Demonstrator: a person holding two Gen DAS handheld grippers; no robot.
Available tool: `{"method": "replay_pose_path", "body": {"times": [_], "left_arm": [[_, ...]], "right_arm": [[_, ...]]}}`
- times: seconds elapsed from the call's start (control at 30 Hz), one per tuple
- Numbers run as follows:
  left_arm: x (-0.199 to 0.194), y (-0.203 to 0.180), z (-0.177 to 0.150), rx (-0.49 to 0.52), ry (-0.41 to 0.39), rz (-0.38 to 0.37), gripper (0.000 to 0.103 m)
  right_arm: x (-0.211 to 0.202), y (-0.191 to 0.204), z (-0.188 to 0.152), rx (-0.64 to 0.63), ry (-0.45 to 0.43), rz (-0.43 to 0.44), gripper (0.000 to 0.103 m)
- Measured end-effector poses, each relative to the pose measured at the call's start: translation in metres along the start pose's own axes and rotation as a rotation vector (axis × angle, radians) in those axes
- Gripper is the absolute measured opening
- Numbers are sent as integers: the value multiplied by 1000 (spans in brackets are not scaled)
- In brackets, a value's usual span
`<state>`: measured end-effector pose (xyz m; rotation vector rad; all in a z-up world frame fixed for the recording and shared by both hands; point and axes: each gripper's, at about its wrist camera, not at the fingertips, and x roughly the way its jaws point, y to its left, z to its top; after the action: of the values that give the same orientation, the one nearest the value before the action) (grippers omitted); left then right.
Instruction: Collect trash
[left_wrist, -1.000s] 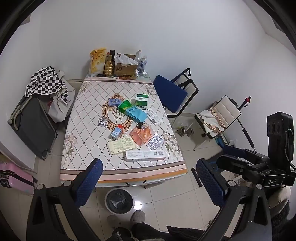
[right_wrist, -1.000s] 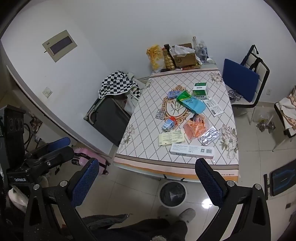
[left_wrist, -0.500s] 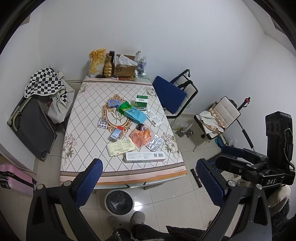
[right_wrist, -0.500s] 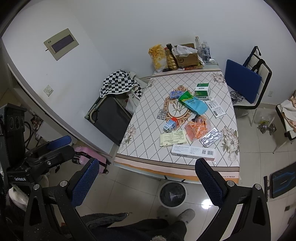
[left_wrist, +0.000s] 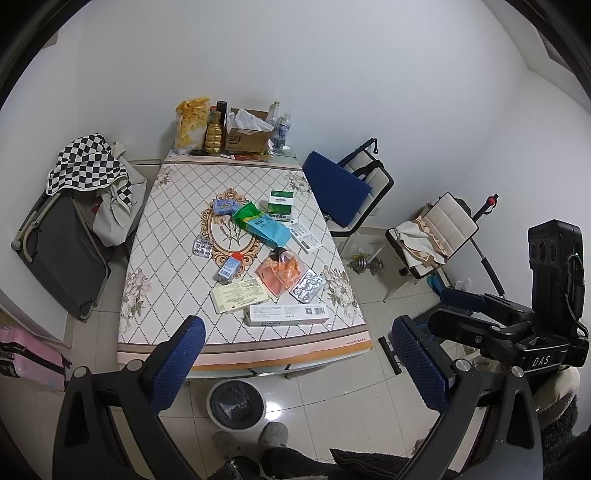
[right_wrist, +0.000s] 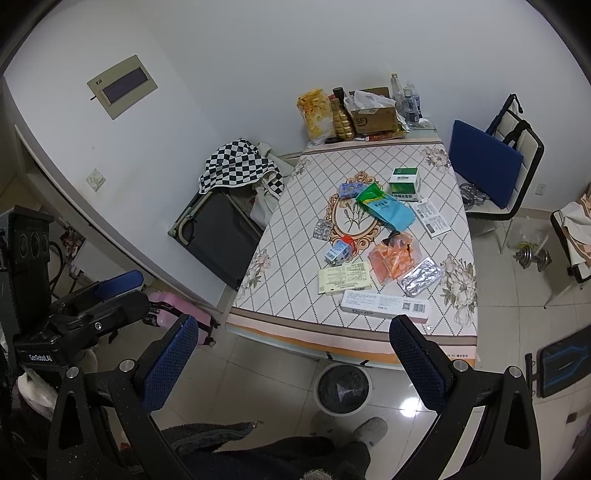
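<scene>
High above table (left_wrist: 173, 295), left wrist view: left gripper (left_wrist: 295, 363) fingers spread wide, nothing between. Trash strewn mid-table: long white box (left_wrist: 288, 314) at near edge, orange bag (left_wrist: 279, 273), foil blister pack (left_wrist: 307, 283). Bin (left_wrist: 236, 404) on floor under near edge. Right gripper (left_wrist: 491, 314) seen at side, also empty. Judged step: approach, nothing collected yet; next move calls for descent onto nearest piece.

Right wrist view: right gripper (right_wrist: 293, 360) fingers likewise apart. Only this view shows wall panel (right_wrist: 122, 85).
</scene>
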<state>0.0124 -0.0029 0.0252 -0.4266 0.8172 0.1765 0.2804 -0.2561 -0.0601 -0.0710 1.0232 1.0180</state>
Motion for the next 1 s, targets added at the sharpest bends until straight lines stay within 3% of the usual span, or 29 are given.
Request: {"method": "replay_pose_path", "body": {"times": [0.57, 0.6, 0.87, 1.0], "left_arm": [[4, -19, 19, 5, 2, -6, 103], [3, -7, 5, 1, -2, -5, 103], [7, -21, 20, 4, -1, -8, 103], [4, -9, 3, 0, -5, -5, 103]], "right_arm": [[1, 2, 5, -3, 1, 1, 103], [1, 2, 5, -2, 2, 2, 103], [1, 2, 6, -3, 2, 2, 103], [2, 3, 7, -4, 1, 1, 103]]}}
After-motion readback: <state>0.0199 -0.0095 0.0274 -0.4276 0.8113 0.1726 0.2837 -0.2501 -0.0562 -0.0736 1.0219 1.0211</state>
